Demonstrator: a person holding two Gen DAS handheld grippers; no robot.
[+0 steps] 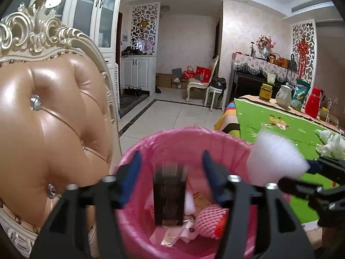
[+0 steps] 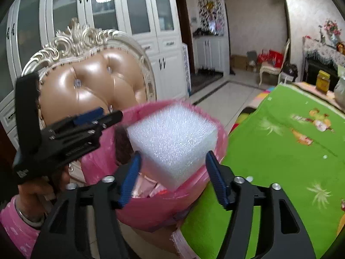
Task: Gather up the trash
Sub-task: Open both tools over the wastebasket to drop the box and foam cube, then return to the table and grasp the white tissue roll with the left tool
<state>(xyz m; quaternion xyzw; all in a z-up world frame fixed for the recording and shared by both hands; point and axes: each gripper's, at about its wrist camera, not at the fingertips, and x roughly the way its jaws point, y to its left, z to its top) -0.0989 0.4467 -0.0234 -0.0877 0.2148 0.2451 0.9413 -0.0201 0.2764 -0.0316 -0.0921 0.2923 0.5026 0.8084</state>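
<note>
A pink-lined trash bin (image 1: 172, 142) stands on the floor between a tufted leather chair (image 1: 49, 112) on the left and a table under a green cartoon-print cloth (image 1: 271, 118) on the right. The left gripper (image 1: 171, 177) hangs over the mouth of the bin with its blue pads spread and pressing on nothing; a dark, motion-blurred rectangular object (image 1: 169, 194) shows between them above the trash, in contact with neither pad. The bin already holds one pink foam fruit net (image 1: 210, 218), some pale wrappers and a slip of printed paper whose writing is too small to read. The right gripper (image 2: 172, 179) sits at the near right edge of the bin, its pads released; one white foam block (image 2: 172, 138) lies in front of and between them over the rim, blurred, with a gap visible at the right pad. From the left wrist view this block (image 1: 278, 157) appears at the right rim of the bin, just beyond the tip of the right gripper. In the right wrist view the left gripper (image 2: 103, 118) shows on the left, carried by a hand (image 2: 36, 192) in a pink sleeve; white lettering on its handle is illegible. On the far end of the table stand one yellow-lidded jar (image 1: 265, 91), one white jug (image 1: 284, 96), one printed bag (image 1: 299, 96) and one red flask (image 1: 313, 102); crumpled white tissue (image 1: 331, 144) lies at the right edge. Glass-door cabinets (image 2: 120, 6) fill the wall behind the chair.
</note>
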